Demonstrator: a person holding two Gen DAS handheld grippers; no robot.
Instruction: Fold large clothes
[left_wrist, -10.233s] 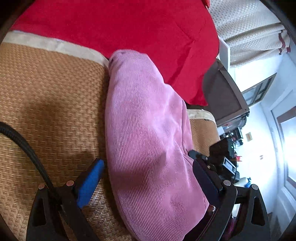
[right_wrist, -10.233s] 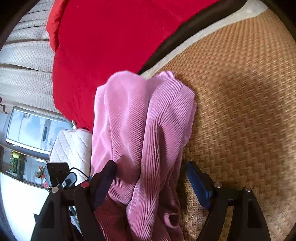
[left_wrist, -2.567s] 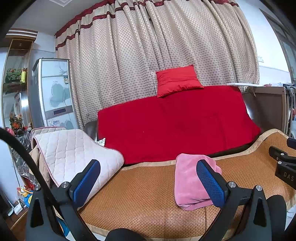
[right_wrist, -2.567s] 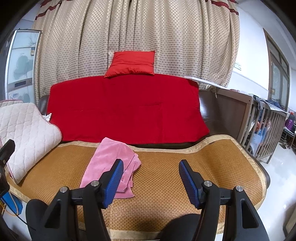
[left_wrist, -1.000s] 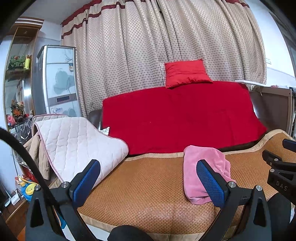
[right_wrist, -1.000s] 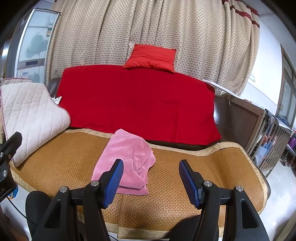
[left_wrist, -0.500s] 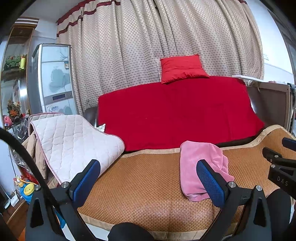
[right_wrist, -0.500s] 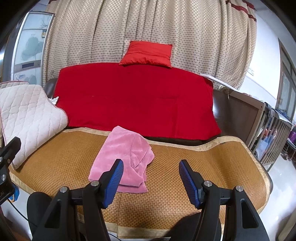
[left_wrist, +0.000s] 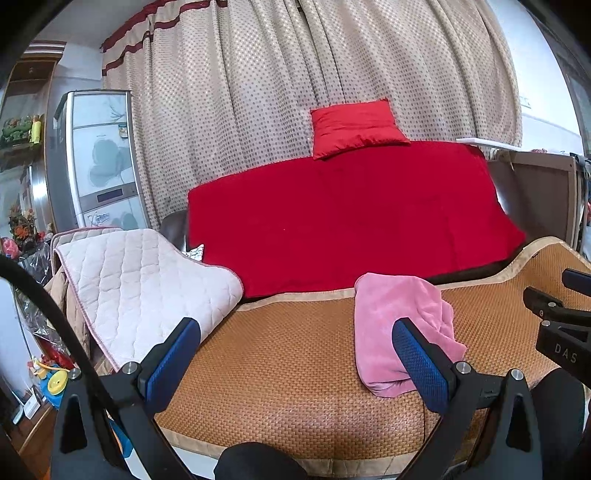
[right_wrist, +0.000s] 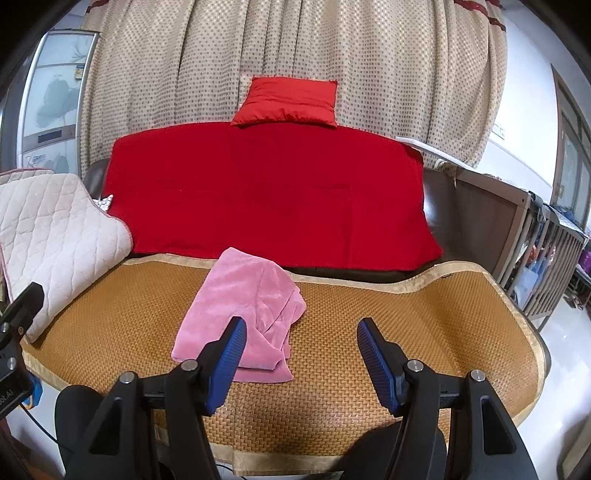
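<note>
In front of the sofa seat, both pairs of tongs are held back from the work, each spread wide with nothing between the blue pads. The left tongs (left_wrist: 295, 354) frame the woven mat (left_wrist: 280, 354) and the near left part of the folded garment; the right tongs (right_wrist: 301, 350) hang over the mat's front half, with their left pad (right_wrist: 231, 349) overlapping the garment's near corner in the view, though not touching it as far as can be told. Part of the right tool's black body shows at the right edge of the left wrist view.

The pink garment (right_wrist: 245, 308) lies folded into a compact, slightly rumpled bundle on the mat (right_wrist: 406, 306), left of the seat's middle and close to the back edge, its far end just reaching the mat's pale border. Its right side shows loose layered folds, and the near edge is a thicker rolled layer.

Behind it a red blanket (right_wrist: 266, 192) covers the sofa back, with a red cushion (right_wrist: 288, 99) on top against the dotted beige curtain (right_wrist: 295, 48). A quilted cream pad (left_wrist: 144, 280) drapes over the left armrest. Beyond that stands a tall glass-fronted cabinet (left_wrist: 99, 158), and a wooden crib (right_wrist: 546, 236) stands to the right of the sofa.
</note>
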